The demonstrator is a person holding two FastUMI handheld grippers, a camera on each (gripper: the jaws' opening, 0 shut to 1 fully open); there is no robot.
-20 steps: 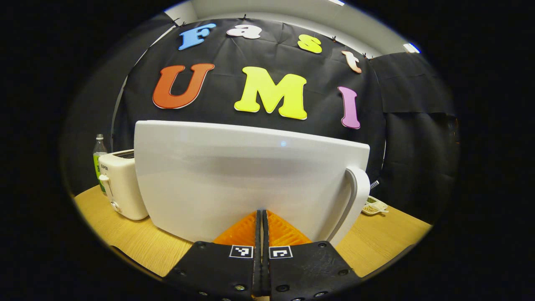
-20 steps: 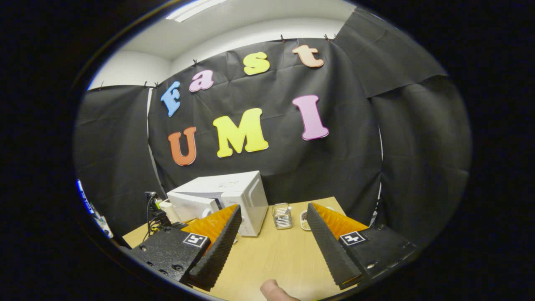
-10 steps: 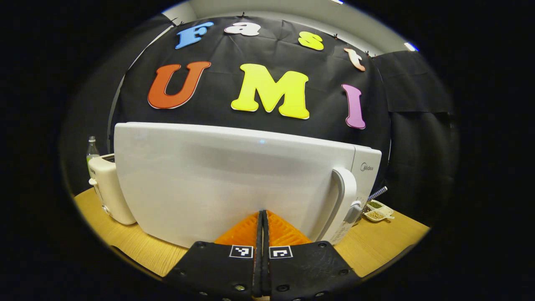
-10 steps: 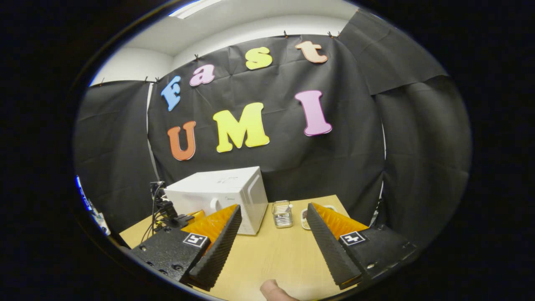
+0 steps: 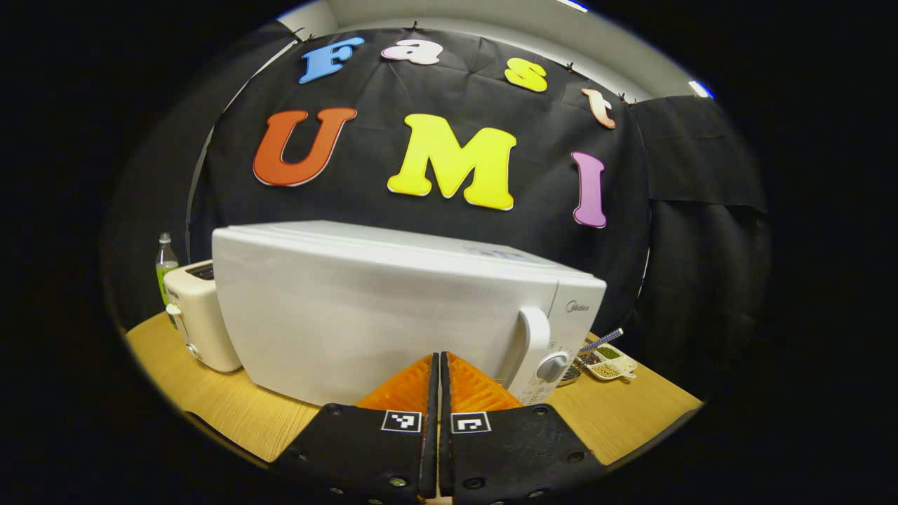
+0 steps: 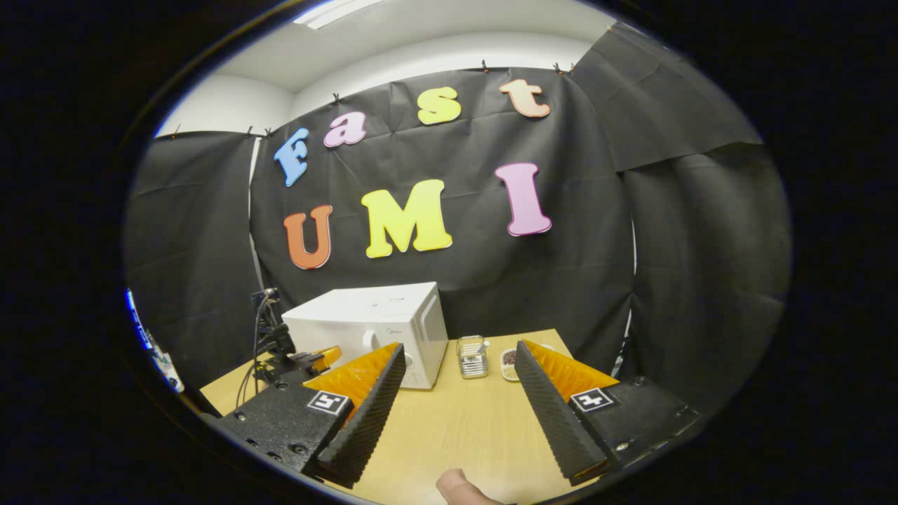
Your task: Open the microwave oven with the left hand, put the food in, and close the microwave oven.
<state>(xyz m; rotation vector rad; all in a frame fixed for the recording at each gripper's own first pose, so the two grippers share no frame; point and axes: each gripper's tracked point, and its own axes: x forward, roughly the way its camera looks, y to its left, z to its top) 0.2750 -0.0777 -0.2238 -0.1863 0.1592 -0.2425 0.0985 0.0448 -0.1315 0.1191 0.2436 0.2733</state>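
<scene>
The microwave oven (image 5: 393, 308) stands on the desk (image 5: 231, 410) just ahead of the left gripper (image 5: 438, 382), whose fingers are pressed together with nothing between them; the tips sit close to the lower door face, though contact cannot be made out. The door looks flush with the body, its handle (image 5: 530, 344) and a round knob (image 5: 554, 366) off to the right of the fingers, so the closing step seems done or all but done; no food can be seen, and whether it lies inside is hidden. What remains, by my reading, is a check that the latch has caught, then drawing the left fingers straight back without dragging the door. The right gripper view gives the wider scene: the right gripper (image 6: 456, 396) has its fingers spread wide and empty over bare desk, a fingertip (image 6: 459, 487) below them, the oven well beyond the left finger, a small clear container (image 6: 473, 356) ahead between the fingers. The left gripper view adds a toaster (image 5: 200, 319), bottle (image 5: 166, 263) and divided dish (image 5: 607, 359)
</scene>
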